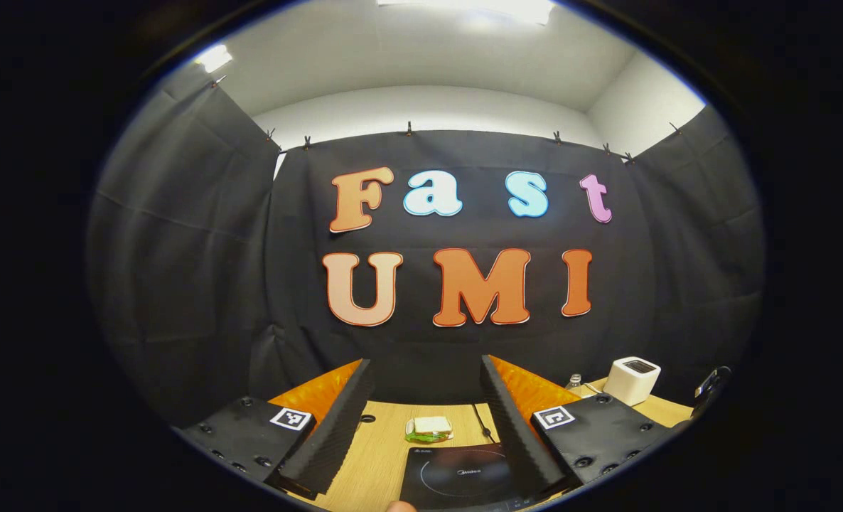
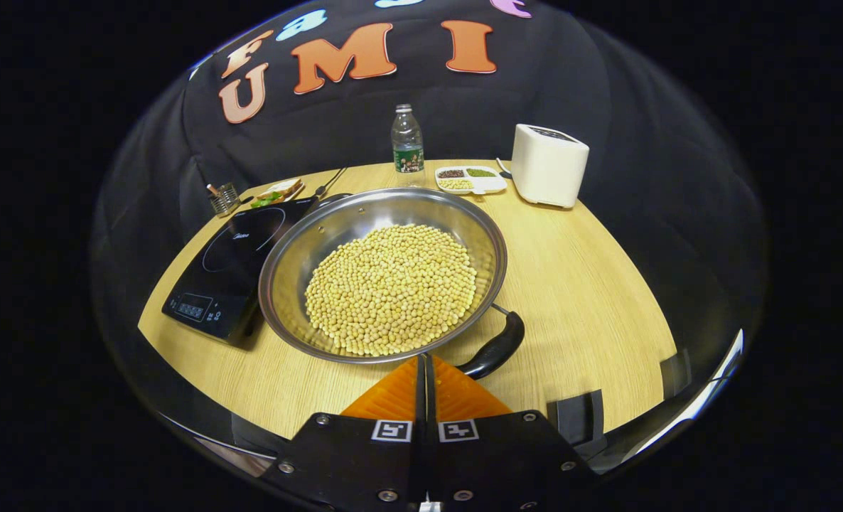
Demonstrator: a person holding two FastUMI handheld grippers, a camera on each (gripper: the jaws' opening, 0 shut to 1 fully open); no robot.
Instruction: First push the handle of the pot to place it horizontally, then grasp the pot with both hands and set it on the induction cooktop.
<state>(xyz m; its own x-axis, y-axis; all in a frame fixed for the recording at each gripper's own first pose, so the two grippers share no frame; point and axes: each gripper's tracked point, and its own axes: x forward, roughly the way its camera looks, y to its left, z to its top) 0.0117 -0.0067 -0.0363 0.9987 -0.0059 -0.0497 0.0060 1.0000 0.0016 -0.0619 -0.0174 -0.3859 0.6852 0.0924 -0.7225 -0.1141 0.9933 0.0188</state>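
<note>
Steel pot [image 2: 382, 274], handle [image 2: 494, 350] apparently slanted: we push it sideways with clenched right gripper [image 2: 425, 366], keeping beans [image 2: 391, 288] level; left gripper [image 1: 425, 419] gapes idle.

At the centre of the right gripper view, the pot [image 2: 382, 274] is shiny polished metal with a glossy dark handle [image 2: 496, 348]. The induction cooktop [image 2: 233, 274] at left is smooth glossy glass; the table [image 2: 578, 284] looks like matt light wood.

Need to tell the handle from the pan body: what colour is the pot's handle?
Black, against the silvery pot; the handle shows best in the right gripper view.
</note>
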